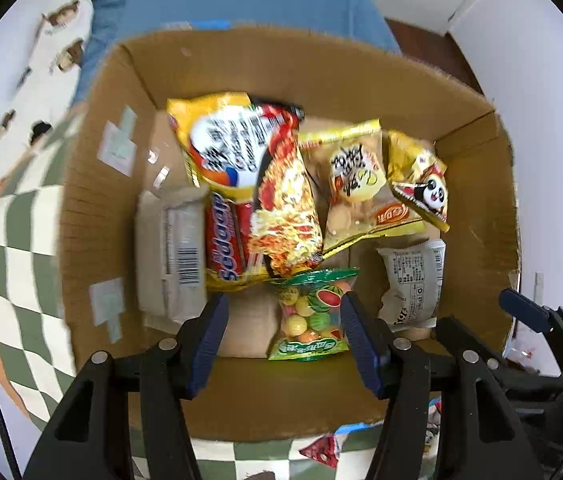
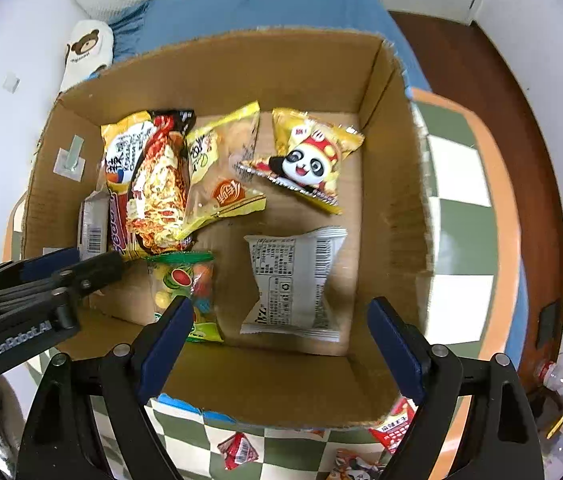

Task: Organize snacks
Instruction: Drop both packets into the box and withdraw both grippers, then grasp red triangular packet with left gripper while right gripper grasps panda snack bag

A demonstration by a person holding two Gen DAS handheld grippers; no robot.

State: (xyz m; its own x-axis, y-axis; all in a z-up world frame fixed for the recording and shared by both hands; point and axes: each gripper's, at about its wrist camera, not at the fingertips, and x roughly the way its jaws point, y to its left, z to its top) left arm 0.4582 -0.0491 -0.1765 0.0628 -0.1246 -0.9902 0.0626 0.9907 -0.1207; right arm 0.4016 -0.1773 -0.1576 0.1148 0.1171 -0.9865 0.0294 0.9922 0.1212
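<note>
An open cardboard box [image 1: 477,184] [image 2: 393,216] holds several snack packs. A green fruit-candy bag [image 1: 311,314] [image 2: 183,292] lies at the box's near side. My left gripper [image 1: 283,340] is open above the box, its fingers either side of the candy bag, nothing held. My right gripper [image 2: 281,344] is open and empty above the near wall, over a white packet [image 2: 295,280] [image 1: 411,284]. A noodle pack [image 1: 281,196] [image 2: 157,196], a yellow cracker bag [image 1: 361,188] [image 2: 221,168] and a panda bag [image 1: 421,180] [image 2: 309,160] lie further in.
The box stands on a green-and-white checkered table [image 2: 461,208] [image 1: 21,264]. Small red snack packets [image 2: 237,450] [image 2: 395,424] [image 1: 321,450] lie on the table in front of the box. The left gripper's body [image 2: 21,312] sits at the left of the right wrist view. A blue bed [image 2: 265,4] is behind.
</note>
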